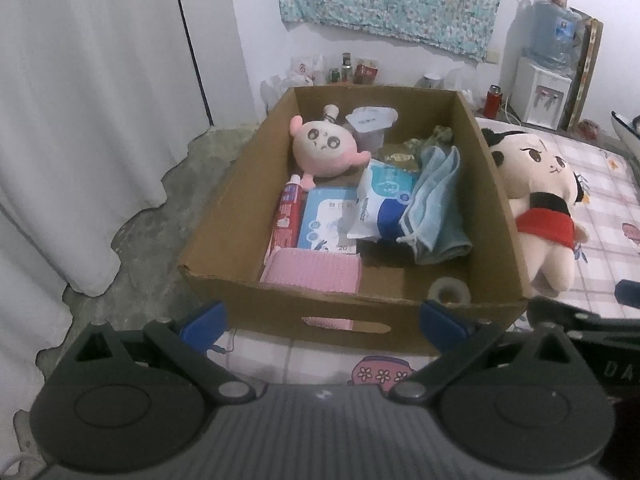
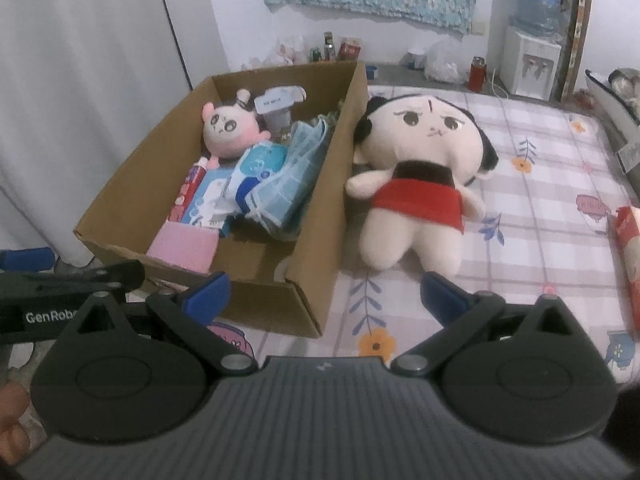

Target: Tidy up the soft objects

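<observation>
Both hand-held grippers, left (image 1: 322, 318) and right (image 2: 326, 294), hover spread wide and empty, likely ready to sort the cardboard box (image 1: 224, 216) beside the big plush doll (image 2: 420, 168).

"GenRob" in white letters on the black body of the left tool (image 2: 72, 284), cut off at the edge by the other tool. "DA" in faint grey letters on a black part (image 1: 612, 368) at the right edge of the left wrist view. "20" at the bottom of the blue and white pack (image 1: 326, 220) inside the cardboard box (image 1: 224, 216). Small print on the white and blue wipes pack (image 1: 380, 200), too blurred to read.
</observation>
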A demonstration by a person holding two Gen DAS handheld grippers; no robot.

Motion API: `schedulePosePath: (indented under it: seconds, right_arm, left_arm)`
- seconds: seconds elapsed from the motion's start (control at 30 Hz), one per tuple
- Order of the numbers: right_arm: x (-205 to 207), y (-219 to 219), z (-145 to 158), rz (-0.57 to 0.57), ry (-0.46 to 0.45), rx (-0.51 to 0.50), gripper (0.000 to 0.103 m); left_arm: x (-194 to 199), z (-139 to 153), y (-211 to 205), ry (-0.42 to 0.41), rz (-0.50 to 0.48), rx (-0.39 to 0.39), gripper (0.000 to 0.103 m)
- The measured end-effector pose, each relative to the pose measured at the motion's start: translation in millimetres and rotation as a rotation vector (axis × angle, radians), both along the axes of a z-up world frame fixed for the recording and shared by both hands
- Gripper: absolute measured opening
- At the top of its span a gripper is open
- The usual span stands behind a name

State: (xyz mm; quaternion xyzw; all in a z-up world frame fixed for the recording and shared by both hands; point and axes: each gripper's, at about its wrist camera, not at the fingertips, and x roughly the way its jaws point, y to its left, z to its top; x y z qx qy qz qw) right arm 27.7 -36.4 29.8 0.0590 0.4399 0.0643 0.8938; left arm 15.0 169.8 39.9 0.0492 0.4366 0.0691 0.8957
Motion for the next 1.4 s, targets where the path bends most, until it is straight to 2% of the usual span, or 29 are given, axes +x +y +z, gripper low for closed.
schedulePosePath:
  seconds: [0.37,1.4]
  right_arm:
    - [2.8,-1.5,-5.4,-0.012,0.032,0.012,0.102]
    - [2.7,-2.1,-5.3,-0.028,0.025,0.015,0.102]
  left_arm:
    - [1.1,-1.9,1.0,0.011,0.0,0.008,0.103]
    - [0.5,-2.8,-0.5,0.017,-0.005,0.016,0.103]
